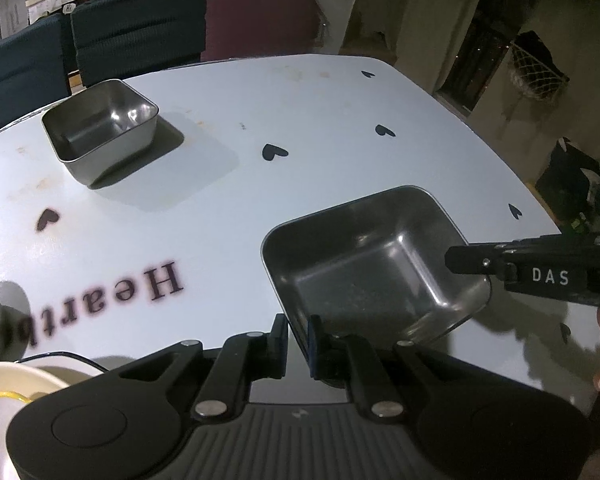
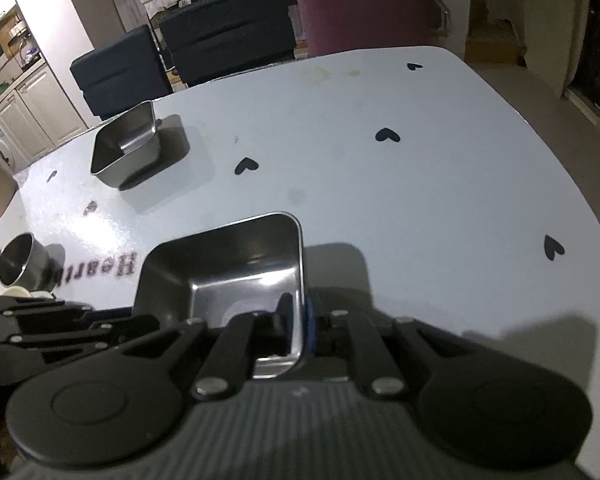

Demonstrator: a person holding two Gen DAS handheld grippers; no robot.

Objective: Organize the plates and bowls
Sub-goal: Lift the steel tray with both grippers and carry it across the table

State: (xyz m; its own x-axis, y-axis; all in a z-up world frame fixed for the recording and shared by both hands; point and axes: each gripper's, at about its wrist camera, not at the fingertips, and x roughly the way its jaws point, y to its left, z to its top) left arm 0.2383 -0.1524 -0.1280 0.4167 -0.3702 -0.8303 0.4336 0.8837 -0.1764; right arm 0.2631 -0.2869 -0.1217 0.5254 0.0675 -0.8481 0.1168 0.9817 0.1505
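Right wrist view: right tool (image 2: 298,318) pinching near square bowl's (image 2: 236,264) rim, left tool (image 1: 298,338) likewise, bare table (image 2: 420,184) beyond.

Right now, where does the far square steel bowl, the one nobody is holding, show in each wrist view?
Left wrist: far square steel bowl sits upper left, on the white table.
Right wrist: same bowl sits left of centre, higher up.
Shared landmark: the black heart just right of the bowl.

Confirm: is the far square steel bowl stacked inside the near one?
No. The far square steel bowl sits alone on the table, well apart from the near square steel bowl gripped by the right hand-held gripper.
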